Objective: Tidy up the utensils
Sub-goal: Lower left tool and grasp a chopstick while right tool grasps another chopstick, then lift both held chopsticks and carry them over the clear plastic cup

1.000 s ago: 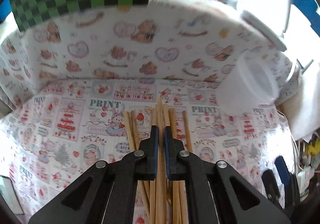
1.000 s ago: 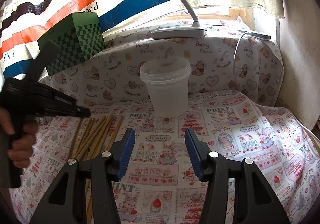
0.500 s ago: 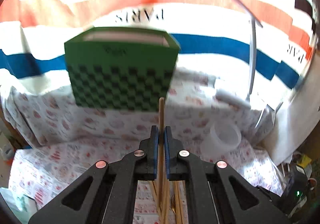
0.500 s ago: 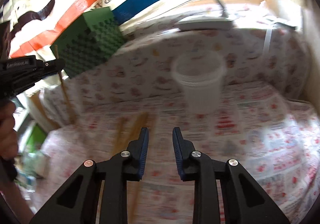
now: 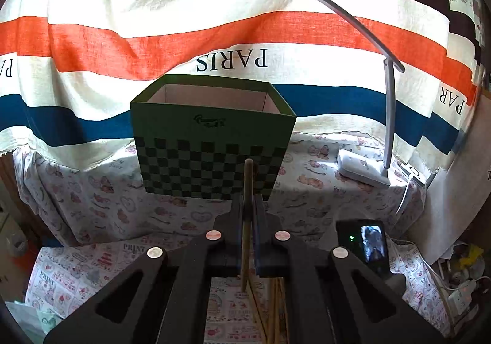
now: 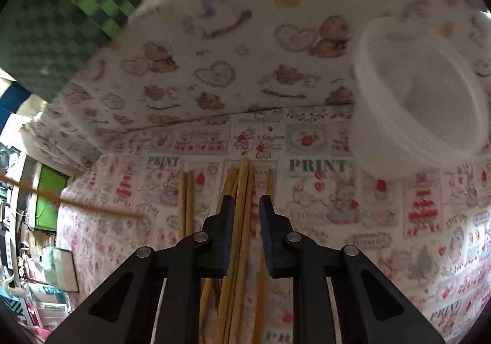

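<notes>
Left tongs (image 5: 248,206) clamped on one chopstick (image 5: 247,190), green checkered box (image 5: 211,144) dead ahead at 12. Right tongs (image 6: 244,206) closing over chopstick pile (image 6: 242,190) on worktop (image 6: 399,221), not pinching; plastic tub (image 6: 414,98) at 2.

A: What is seen of the utensils?

B: 1 wooden chopstick (image 5: 248,190) is held upright, clamped between the closed left tongs (image 5: 248,199), its rounded tip raised in front of the green checkered box (image 5: 211,141). The box is open at the top.

A: And the rest?

B: A loose bundle of wooden chopsticks (image 6: 242,206) is laid flat on the printed cloth, roughly parallel, pointing away. The closing right tongs (image 6: 244,206) are set over the bundle, with several sticks between the pads. A translucent plastic cup (image 6: 414,104) is stood to the right of the bundle, apart from it.
</notes>
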Available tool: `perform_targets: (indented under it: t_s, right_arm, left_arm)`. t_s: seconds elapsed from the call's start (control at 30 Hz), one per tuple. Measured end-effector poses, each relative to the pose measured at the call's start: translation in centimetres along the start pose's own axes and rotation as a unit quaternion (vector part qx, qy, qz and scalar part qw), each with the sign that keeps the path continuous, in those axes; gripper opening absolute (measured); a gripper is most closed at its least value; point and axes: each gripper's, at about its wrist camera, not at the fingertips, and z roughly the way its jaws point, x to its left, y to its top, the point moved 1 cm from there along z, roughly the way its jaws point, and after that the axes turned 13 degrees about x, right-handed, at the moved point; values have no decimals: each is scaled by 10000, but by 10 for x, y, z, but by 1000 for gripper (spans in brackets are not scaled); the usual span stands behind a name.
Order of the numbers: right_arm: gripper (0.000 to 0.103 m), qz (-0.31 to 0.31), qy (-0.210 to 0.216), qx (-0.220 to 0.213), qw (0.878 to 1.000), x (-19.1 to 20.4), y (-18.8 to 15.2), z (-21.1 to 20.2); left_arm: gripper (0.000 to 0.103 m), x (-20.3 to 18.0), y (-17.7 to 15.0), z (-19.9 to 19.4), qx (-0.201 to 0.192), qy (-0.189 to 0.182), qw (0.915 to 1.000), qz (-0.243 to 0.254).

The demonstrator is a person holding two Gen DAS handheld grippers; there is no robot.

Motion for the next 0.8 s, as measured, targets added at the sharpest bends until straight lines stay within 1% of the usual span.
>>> perform_targets:
  t_s: [0.17,0.33,0.37,0.4,0.5,0.57,0.6,0.7,0.8]
  right_arm:
    - [20,67,-92,169,9998,3,13,16]
    - [20,-111,-262,255,9993,12,25,27]
    - [19,-143,-319,277,9990,14,26,30]
    - [15,-180,-411,323,9985,16,26,35]
    - [10,-198,-487,224,9984,20,25,36]
    - [6,-148,-238,103,9996,20,22,28]
    - [6,-160,-180,1,9997,19,19,21]
    - [6,-307,-226,-396,9985,20,7,-5]
    - [6,-490,-68,-753,9959,19,-8,-36]
  left_arm:
    - [4,5,1,0,-27,11,10000,-41]
    - [4,13,2,0,-13,13,9998,-197]
    - [4,13,2,0,-12,33,9998,-190]
    - [4,13,2,-1,-11,48,9998,-187]
    - [4,13,2,-2,-11,43,9998,-173]
    - [4,13,2,-4,-36,61,9998,-180]
    - [4,12,1,-6,-57,71,9998,-163]
    - [4,8,0,-14,-138,72,9998,-102]
    - [4,2,-2,-22,-198,67,9998,-18]
